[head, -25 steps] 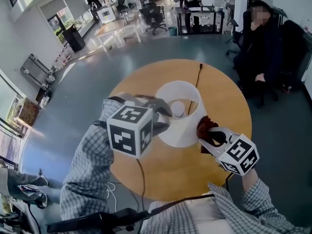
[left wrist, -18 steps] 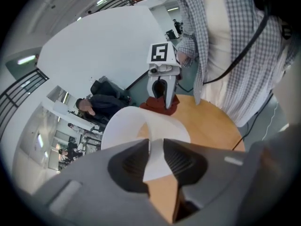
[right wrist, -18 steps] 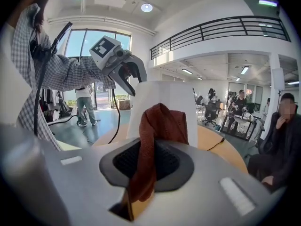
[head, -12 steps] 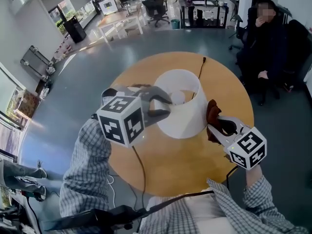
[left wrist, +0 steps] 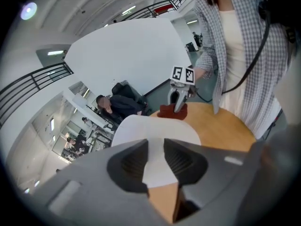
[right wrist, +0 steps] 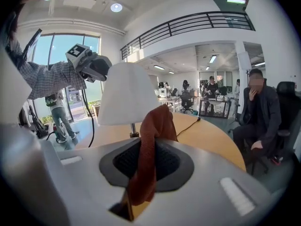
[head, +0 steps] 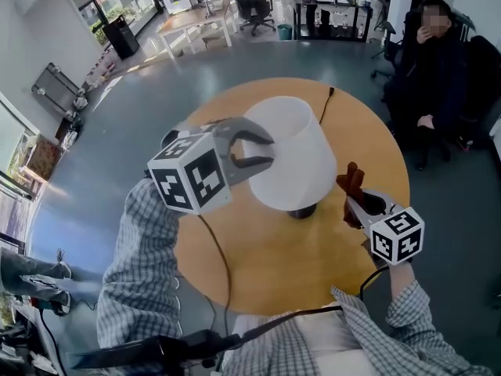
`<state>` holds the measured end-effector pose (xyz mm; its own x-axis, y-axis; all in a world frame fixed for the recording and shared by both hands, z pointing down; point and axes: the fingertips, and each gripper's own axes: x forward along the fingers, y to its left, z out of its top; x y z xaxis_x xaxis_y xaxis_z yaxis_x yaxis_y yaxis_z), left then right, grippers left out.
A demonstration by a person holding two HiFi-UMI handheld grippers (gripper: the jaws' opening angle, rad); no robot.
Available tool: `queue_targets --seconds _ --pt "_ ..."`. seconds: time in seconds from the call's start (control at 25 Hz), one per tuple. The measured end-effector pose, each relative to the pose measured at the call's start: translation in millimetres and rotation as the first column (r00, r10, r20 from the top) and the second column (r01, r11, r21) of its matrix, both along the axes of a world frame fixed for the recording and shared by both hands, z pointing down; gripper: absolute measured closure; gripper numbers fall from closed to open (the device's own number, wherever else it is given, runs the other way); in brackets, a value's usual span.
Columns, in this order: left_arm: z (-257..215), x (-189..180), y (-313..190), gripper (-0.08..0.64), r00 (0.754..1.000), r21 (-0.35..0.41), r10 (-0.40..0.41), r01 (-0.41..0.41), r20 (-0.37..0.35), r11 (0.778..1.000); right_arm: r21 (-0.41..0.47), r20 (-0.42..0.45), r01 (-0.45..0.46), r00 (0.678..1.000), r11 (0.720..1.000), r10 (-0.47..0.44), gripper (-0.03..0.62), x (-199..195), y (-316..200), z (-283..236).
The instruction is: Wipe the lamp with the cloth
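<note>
The lamp (head: 288,151) is stood on the round wooden table (head: 266,276), between the two grippers. Its white shade (right wrist: 126,95) is found right at the tips of the left gripper (head: 254,149). From the right gripper (head: 352,202) it is seen ahead and a bit to the left, near but not touched.

The left gripper's jaws are set partly apart and are opening a little. The shade is seen through the gap, but no pad is seen pressed on it. The right gripper's jaws are squeezed shut on the red-brown cloth (right wrist: 150,140), which is flopped up past the tips.

The shade is judged to be light, thin and easy to dent, so only a soft pinch at its rim should be used. The lamp could be tipped by a hard push, so it is best steadied low down, by the thin metal stem (right wrist: 133,128). The cloth is soft and floppy, and a loose end should be left free for wiping.

A black cord (head: 321,112) is laid on the far side of the lamp from both grippers.
</note>
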<state>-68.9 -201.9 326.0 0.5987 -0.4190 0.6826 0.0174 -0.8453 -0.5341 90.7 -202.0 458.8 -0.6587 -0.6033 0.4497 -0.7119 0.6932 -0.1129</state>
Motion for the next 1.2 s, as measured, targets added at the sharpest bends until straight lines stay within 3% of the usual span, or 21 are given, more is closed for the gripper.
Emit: queue_targets --seconds 0.12,0.48,0.64,0.8,1.0,1.2 --pt "-4.6 0.0 -18.6 0.453 0.999 0.003 -0.023 0.023 -0.024 1.0 -0.012 -0.009 0.057 0.998 0.998 -0.057 0.529 -25.8 -8.1 23.0" --pt "-8.3 -1.3 -47.3 0.449 0.992 -0.006 -0.069 0.069 -0.105 0.998 0.104 0.023 0.159 0.986 0.982 -0.162 0.529 -104.8 -45.3 36.2" --pt "-9.7 0.9 -51.8 0.448 0.99 -0.005 -0.076 0.076 -0.118 0.997 0.105 -0.077 0.229 0.972 0.968 -0.221 0.529 -120.6 -52.5 53.9" --pt "-10.6 -2.1 -55.9 0.445 0.988 0.002 -0.09 0.091 -0.127 0.996 0.095 -0.18 0.283 0.948 0.954 -0.264 0.529 -122.2 -44.1 78.8" --pt "-11.3 -1.8 -58.8 0.445 0.985 0.006 -0.098 0.099 -0.142 0.995 -0.001 -0.327 0.358 0.882 0.934 -0.339 0.528 -107.3 -17.5 125.4" --pt "-13.6 2.1 -60.2 0.445 0.986 0.013 -0.088 0.091 -0.14 0.996 -0.075 -0.334 0.342 0.877 0.937 -0.346 0.528 -91.1 1.6 152.6"
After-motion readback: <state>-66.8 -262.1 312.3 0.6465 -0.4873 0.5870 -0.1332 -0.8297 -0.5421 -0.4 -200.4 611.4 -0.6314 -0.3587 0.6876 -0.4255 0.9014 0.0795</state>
